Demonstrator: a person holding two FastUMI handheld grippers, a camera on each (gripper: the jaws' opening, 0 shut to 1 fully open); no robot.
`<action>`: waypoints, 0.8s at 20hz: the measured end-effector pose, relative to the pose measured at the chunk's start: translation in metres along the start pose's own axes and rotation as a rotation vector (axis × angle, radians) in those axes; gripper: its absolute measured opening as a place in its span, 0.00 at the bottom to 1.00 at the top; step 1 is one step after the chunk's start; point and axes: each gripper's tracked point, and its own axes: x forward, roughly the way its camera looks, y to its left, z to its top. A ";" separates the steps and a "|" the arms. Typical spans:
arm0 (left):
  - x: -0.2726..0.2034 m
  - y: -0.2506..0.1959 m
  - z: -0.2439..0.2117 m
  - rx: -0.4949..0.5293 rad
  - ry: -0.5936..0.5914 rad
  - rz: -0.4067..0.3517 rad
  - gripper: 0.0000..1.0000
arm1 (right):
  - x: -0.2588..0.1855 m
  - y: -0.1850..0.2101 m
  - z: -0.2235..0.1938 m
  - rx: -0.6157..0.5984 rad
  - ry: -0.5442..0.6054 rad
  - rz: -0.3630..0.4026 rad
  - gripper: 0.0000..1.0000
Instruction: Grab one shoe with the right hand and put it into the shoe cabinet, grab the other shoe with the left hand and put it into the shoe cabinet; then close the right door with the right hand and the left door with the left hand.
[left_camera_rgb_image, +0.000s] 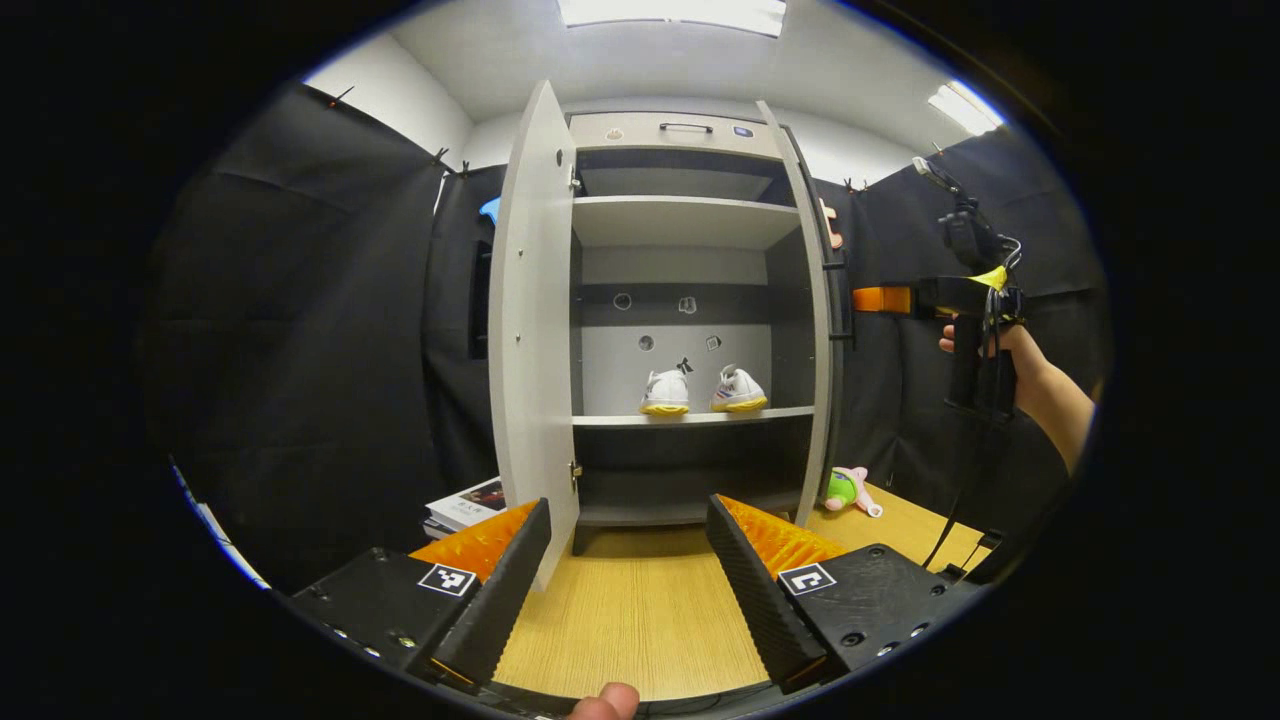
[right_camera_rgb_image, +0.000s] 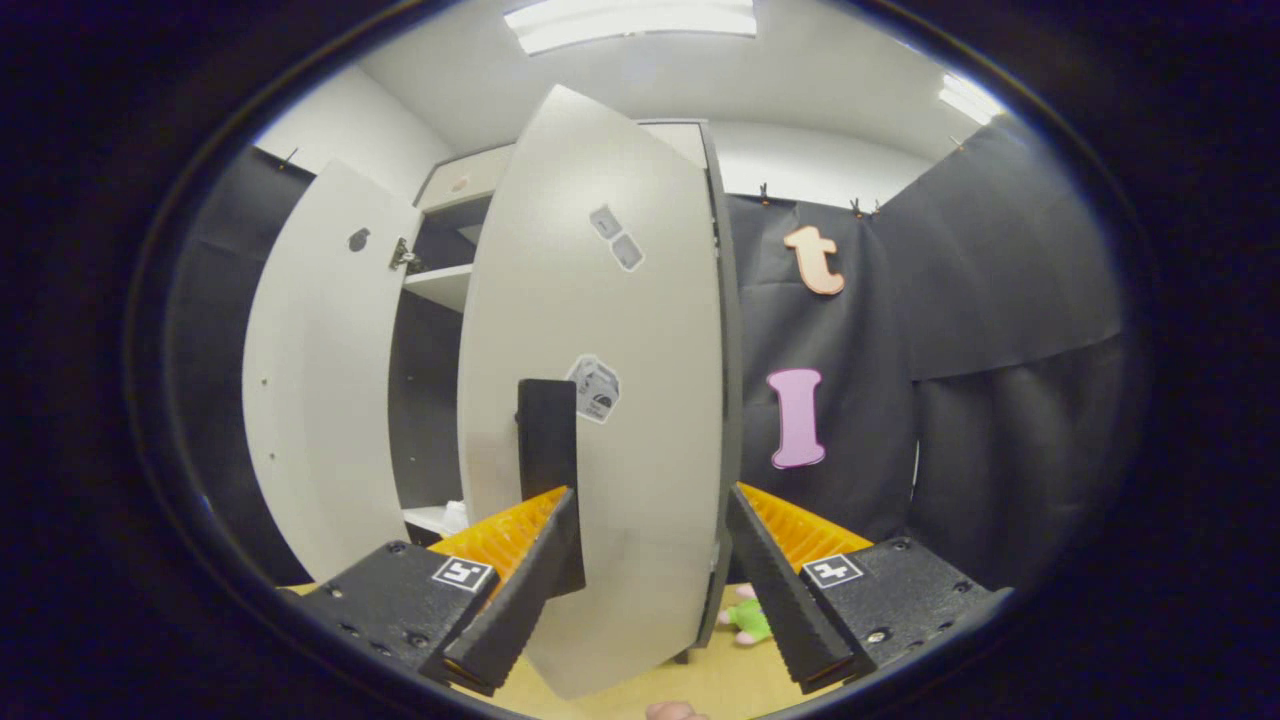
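Both shoes, the left shoe (left_camera_rgb_image: 665, 393) and the right shoe (left_camera_rgb_image: 738, 391), stand side by side on a middle shelf (left_camera_rgb_image: 690, 417) of the shoe cabinet (left_camera_rgb_image: 690, 200), whose left door (left_camera_rgb_image: 533, 330) and right door (right_camera_rgb_image: 600, 400) are swung open. My left tool (left_camera_rgb_image: 628, 570) hovers with fingers spread and empty above the wooden table (left_camera_rgb_image: 640, 610), facing the cabinet. My right tool (right_camera_rgb_image: 650, 570), also open and holding nothing, sits close against the right door's outer face, near a green plush toy (right_camera_rgb_image: 748, 618).

Black gripper (left_camera_rgb_image: 625, 570) bodies with square coded markers, small screws, perhaps a dangling cable.
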 end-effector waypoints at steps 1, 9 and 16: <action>-0.002 0.003 -0.002 -0.001 0.001 0.008 0.94 | 0.001 0.006 0.003 -0.001 -0.011 0.006 0.95; -0.001 0.069 -0.003 -0.032 0.006 0.131 0.94 | -0.065 0.037 -0.012 0.079 -0.056 0.064 0.99; 0.040 0.170 0.042 0.029 -0.067 0.260 0.94 | -0.152 0.049 -0.082 0.070 0.040 0.054 0.99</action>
